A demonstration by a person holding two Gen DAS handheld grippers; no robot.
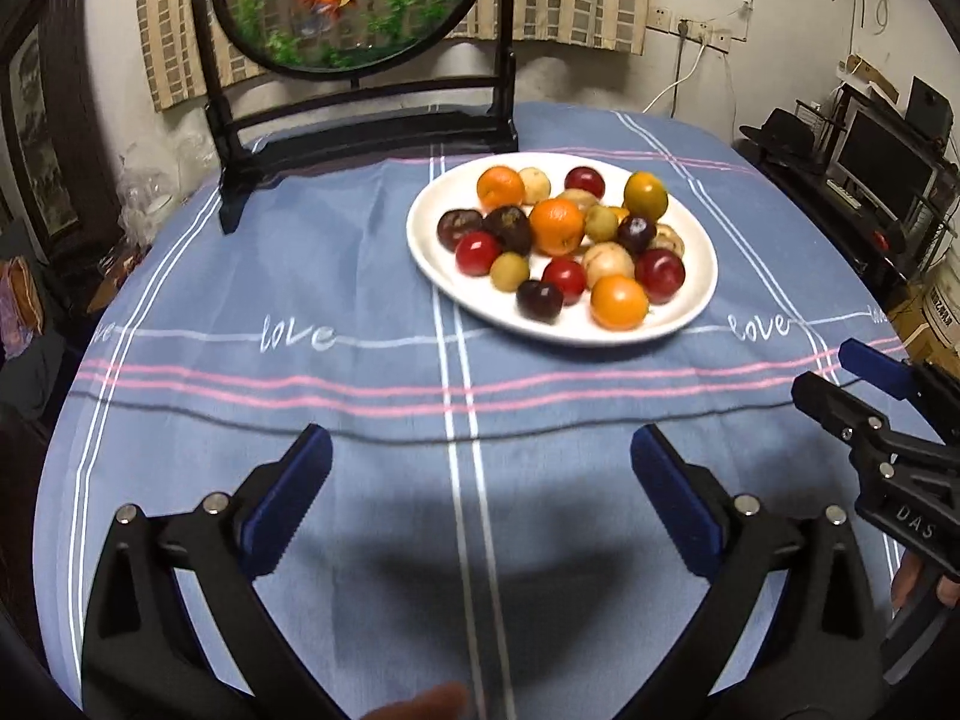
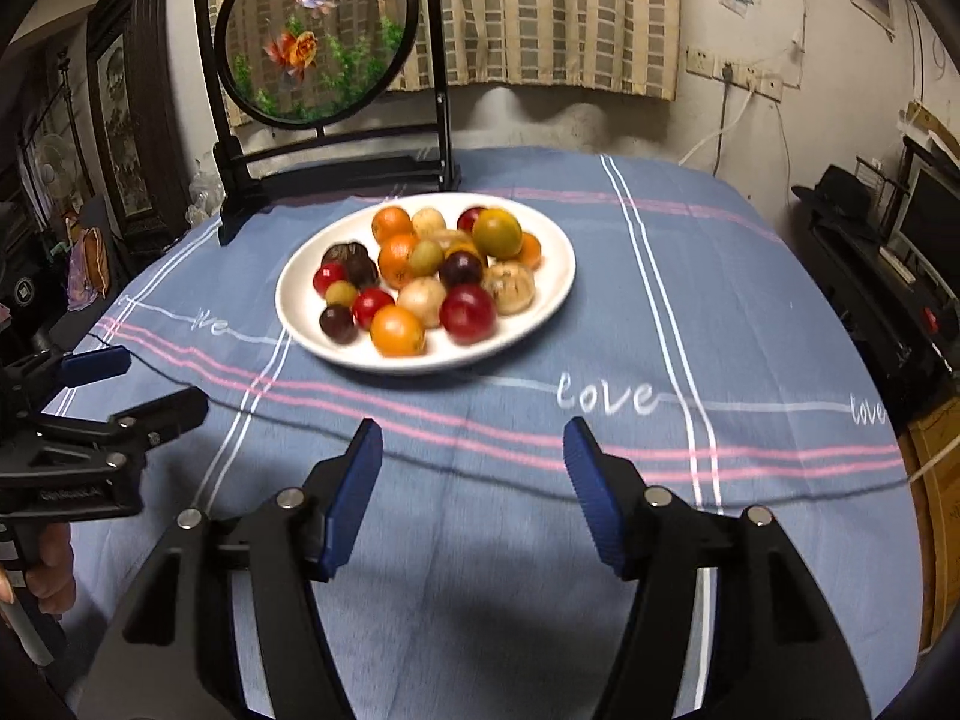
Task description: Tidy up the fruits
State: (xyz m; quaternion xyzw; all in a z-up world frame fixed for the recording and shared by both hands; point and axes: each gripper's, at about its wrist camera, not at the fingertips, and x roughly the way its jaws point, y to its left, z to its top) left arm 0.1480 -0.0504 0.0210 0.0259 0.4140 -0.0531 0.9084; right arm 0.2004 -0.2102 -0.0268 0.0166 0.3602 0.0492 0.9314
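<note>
Left wrist view: we see left gripper (image 1: 480, 456) jaws spread wide, nothing between them, hovering over blue table (image 1: 300, 276) cloth. White plate (image 1: 690, 312) of mixed fruits (image 1: 555, 225) sits ahead, slightly right of jaws, well apart. Right wrist view: right gripper (image 2: 473, 450) jaws likewise spread, empty; plate ahead, slightly left. Goldfish screen (image 2: 312, 36) stands beyond plate.

Two low wrist views, side by side, sharing the fruit plate (image 1: 420, 252) ahead.
</note>
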